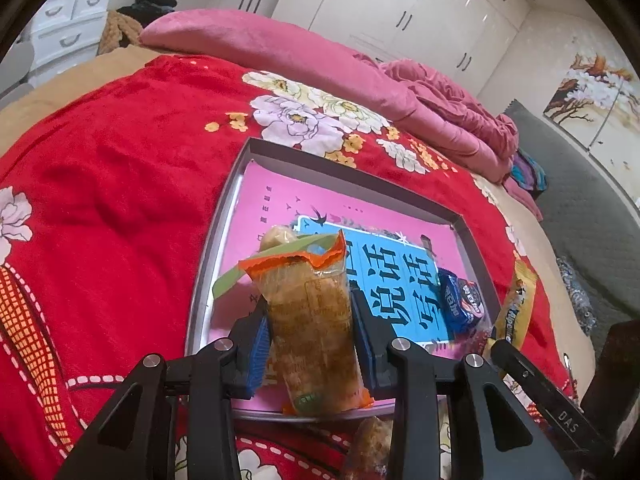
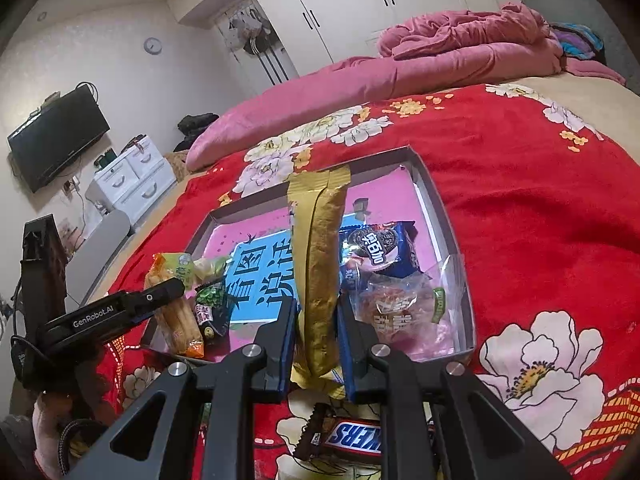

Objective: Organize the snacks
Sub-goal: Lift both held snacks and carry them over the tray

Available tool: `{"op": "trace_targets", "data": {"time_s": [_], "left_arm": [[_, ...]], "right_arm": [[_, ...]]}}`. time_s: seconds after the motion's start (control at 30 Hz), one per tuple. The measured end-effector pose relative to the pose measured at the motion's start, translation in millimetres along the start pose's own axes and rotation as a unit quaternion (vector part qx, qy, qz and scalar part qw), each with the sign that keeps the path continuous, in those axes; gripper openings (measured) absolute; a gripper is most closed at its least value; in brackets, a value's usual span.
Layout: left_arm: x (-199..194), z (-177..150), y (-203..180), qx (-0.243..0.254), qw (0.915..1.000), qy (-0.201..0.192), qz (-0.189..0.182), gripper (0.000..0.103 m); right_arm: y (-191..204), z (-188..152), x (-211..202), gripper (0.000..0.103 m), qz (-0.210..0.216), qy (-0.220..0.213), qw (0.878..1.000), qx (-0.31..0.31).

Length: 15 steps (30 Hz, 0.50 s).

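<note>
Risk first, from the left wrist view: your left gripper (image 1: 310,344) pinches an orange-edged snack packet (image 1: 314,320) by its middle, pads pressed on both sides, and holds it upright over the near edge of the shallow grey tray (image 1: 256,148). The wrapper looks slick and soft, so it could slide through the pads, or tip outward and land on the red floral blanket (image 1: 120,168) instead of inside the rim. Another snack (image 1: 370,446) lies on the blanket just below that rim, easy to nudge as you lower. In the tray you can see a pink and blue printed sheet (image 1: 400,280) lining the floor, a blue cookie pack (image 1: 460,304) toward the right side, and a yellow packet (image 1: 516,308) at the right rim, which looks like the one your other hand holds

From the right wrist view, your right gripper (image 2: 318,340) clamps a long gold packet (image 2: 320,264) low down, so its tall top may flop sideways and catch the rim. The tray holds the cookie pack (image 2: 380,248), a clear-wrapped pastry (image 2: 396,308) and a small green packet (image 2: 212,308). A Snickers bar (image 2: 352,438) waits on the blanket beneath the gripper
</note>
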State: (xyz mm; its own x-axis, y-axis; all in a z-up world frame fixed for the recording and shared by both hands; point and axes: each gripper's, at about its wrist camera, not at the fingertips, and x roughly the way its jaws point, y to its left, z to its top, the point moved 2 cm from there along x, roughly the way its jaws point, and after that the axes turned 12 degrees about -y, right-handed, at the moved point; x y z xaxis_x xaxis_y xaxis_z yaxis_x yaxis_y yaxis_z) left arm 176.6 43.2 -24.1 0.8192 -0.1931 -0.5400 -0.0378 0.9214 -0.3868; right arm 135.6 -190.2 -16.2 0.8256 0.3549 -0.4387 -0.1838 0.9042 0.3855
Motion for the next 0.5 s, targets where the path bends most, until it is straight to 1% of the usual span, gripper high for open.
{"op": "trace_targets", "data": {"time_s": [0.5], "left_arm": [[3.2, -3.5, -2.5, 0.004, 0.9999, 0.014, -0.002, 0.038]], "right_arm": [[-2.9, -1.3, 4.2, 0.021, -0.013, 0.005, 1.000, -0.010]]}}
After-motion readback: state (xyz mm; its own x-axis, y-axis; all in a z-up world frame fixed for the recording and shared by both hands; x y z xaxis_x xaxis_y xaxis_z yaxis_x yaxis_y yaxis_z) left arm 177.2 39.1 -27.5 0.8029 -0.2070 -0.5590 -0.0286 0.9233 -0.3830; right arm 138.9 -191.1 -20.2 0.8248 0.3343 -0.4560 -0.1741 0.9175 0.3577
